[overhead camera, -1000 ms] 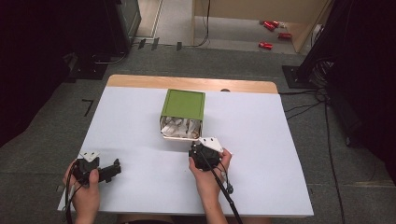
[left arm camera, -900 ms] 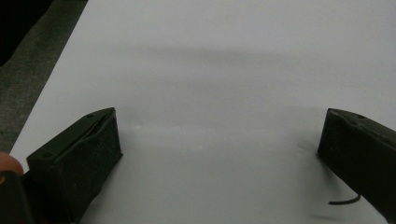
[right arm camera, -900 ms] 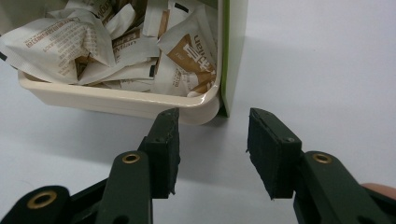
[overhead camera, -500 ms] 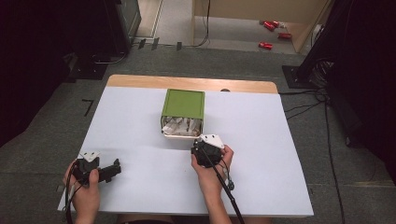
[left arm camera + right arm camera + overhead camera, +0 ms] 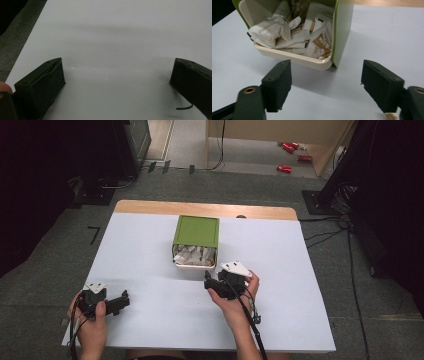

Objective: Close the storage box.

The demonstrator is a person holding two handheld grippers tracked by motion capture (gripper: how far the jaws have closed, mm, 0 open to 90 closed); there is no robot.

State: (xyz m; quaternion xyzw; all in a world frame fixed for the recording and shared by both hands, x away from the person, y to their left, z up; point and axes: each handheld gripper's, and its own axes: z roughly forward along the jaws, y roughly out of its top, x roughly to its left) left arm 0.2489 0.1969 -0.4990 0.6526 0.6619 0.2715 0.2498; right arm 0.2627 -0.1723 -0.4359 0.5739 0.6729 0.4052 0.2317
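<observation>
Near the worktop's (image 5: pixel 150 245) front left corner, the person's left hand (image 5: pixel 92 325) holds the left tongs (image 5: pixel 122 300) low over the pale sheet that covers the worktop, the tips turned toward the right edge. In the left gripper view these tongs (image 5: pixel 117 72) stand wide apart with only bare white surface between the two black jaws, gripping nothing; a short dark strand (image 5: pixel 184 108) lies on the sheet by the right-hand jaw

Toward the middle of the worktop, nearer the far edge than the front, a green box with a cream inner tray (image 5: pixel 196 241) lies tipped on its side, its open mouth facing the front edge. The tray is stuffed with crumpled white and brown paper sachets (image 5: pixel 194 255). In the right gripper view the green box (image 5: pixel 343 27) shows its cream rim resting on the sheet, with the sachets (image 5: pixel 287 32) heaped inside it

Just in front of the box's mouth and slightly toward the right edge, the person's right hand (image 5: pixel 235 295) holds the right tongs (image 5: pixel 207 279), a grey three-cornered plate on top and a black cable trailing back toward the front edge. The right tongs (image 5: pixel 325 80) are spread wide and empty, the box's cream rim lying just beyond the gap, apart from both jaws
</observation>
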